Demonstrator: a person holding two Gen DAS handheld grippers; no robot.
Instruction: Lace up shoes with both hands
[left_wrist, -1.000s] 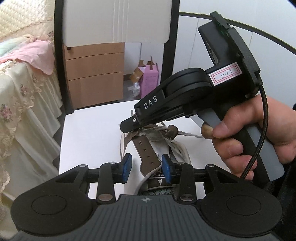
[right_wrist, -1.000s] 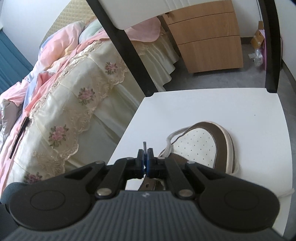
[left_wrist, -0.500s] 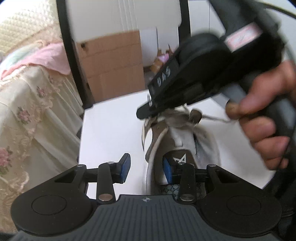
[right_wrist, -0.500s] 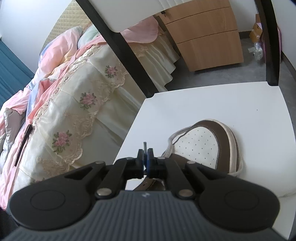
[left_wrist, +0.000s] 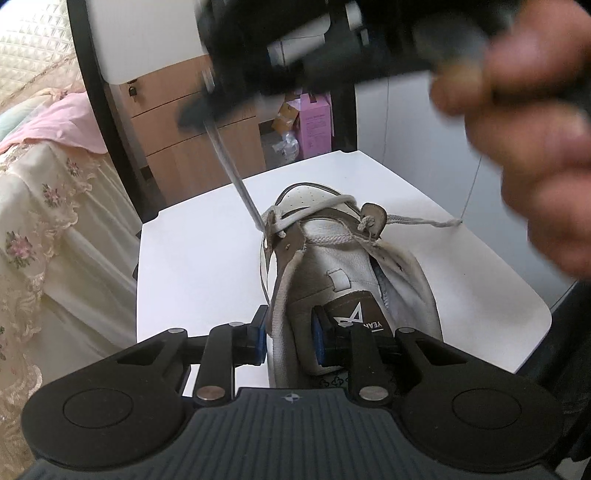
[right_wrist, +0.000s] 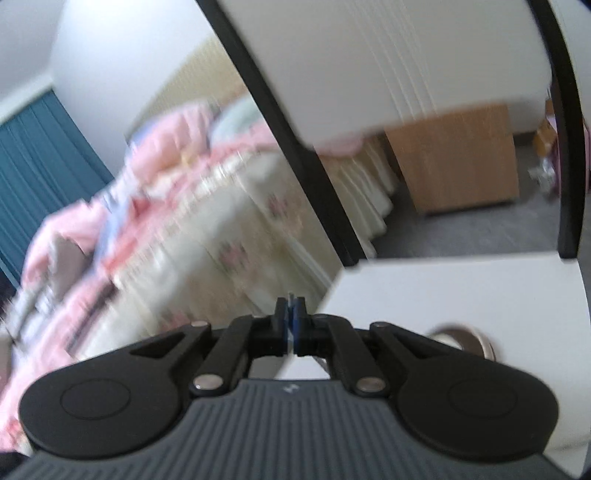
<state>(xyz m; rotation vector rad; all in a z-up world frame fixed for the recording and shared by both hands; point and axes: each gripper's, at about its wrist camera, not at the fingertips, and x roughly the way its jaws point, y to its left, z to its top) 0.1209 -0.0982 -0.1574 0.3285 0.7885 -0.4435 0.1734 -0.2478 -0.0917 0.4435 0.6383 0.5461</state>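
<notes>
Bed (left_wrist: 44, 206) with floral lace skirt at far left, pink cover on top; wooden drawers (left_wrist: 192, 122) behind. White worktop (left_wrist: 192, 266) just beside the bed, looks like a chair seat with a black frame.

Shoe (left_wrist: 343, 258) lies on the worktop, toe pointing away, heel toward the left tongs (left_wrist: 289, 341). Left tongs straddle the brown eyelet flap and tongue near the collar; jaws have just been closing on it, the right pad looks against the tongue, the left one just short of the flap, so not clenched yet.

Lace (left_wrist: 236, 173) runs taut from the top left eyelet up to the right tongs (left_wrist: 207, 92), blurred, high above the shoe, held in a hand (left_wrist: 535, 147). In the right wrist view the right tongs (right_wrist: 291, 325) are clenched on the lace tip. The other lace end (left_wrist: 424, 221) trails off right across the worktop.

Risks: the upward pull could lift or drag the shoe if the left grip is not firm; the thin tip could slip from the pads; a hard tug could draw the far end back through its eyelets.
</notes>
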